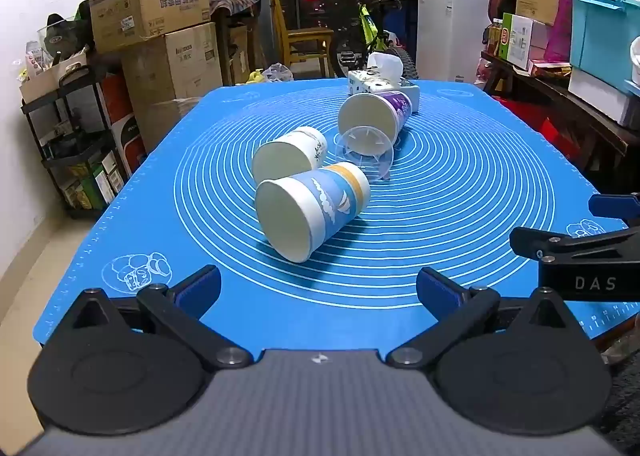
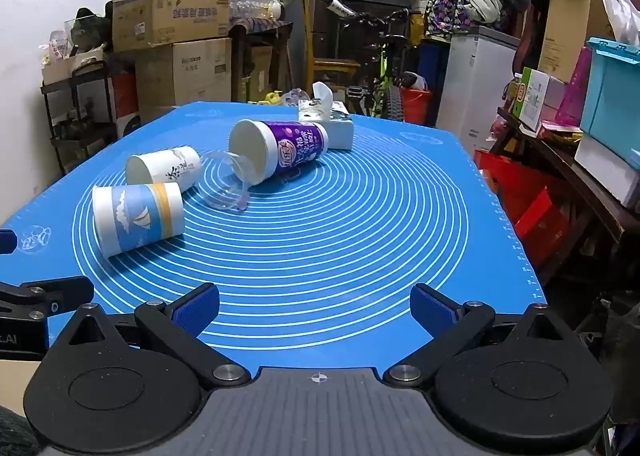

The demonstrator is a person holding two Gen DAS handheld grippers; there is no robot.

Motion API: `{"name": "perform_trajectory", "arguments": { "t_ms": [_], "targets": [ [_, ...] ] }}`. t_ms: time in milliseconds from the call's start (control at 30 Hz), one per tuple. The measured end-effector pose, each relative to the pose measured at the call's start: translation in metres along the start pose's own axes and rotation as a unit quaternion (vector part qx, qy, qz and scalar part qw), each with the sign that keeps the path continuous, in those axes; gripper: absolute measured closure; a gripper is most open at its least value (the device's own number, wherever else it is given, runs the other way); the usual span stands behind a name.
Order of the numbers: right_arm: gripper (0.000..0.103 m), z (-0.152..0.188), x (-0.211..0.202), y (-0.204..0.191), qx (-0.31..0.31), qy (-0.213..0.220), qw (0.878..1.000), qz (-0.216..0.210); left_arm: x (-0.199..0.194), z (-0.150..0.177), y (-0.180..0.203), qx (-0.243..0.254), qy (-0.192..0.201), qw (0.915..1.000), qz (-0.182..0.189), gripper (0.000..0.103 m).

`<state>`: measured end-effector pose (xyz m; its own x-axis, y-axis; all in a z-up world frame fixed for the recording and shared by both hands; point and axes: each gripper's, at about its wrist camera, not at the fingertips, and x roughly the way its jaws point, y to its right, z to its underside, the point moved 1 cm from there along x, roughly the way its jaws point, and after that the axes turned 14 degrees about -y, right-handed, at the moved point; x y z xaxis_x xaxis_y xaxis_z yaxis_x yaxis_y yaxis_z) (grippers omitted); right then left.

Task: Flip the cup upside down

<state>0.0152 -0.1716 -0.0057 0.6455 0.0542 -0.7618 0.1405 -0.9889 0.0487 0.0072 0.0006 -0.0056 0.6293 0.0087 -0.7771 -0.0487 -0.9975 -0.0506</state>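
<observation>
From the left wrist, the left gripper (image 1: pixel 318 288) has its jaws wide apart and empty over the blue mat (image 1: pixel 460 192); the sailboat cup (image 1: pixel 310 210) lies on its side just ahead, and "DAS" shows on the right gripper (image 1: pixel 560 224) at the edge. From the right wrist, the right gripper (image 2: pixel 314 306), jaws spread with nothing between them, faces the purple cup (image 2: pixel 280 152), lettering unreadable, lying beside a clear cup (image 2: pixel 230 186).

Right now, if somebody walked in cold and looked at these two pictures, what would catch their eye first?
Probably the bright blue mat with its white rings, and the four cups tipped on their sides in its middle: a sailboat cup nearest, a white cup behind it, a clear plastic cup, and a tall purple cup. A tissue box sits beyond them. Both grippers, left and right, hang open at the near edge.
</observation>
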Motion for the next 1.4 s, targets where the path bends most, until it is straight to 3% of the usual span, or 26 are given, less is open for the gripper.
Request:
{"name": "perform_trajectory", "arguments": {
  "t_ms": [1400],
  "targets": [
    [0.002,0.004,-0.0012,-0.0012,-0.011,-0.003,1.0,0.007,0.0004,0.0003,0.0075,0.012,0.006,0.9999,-0.002,0.001]
  ]
}}
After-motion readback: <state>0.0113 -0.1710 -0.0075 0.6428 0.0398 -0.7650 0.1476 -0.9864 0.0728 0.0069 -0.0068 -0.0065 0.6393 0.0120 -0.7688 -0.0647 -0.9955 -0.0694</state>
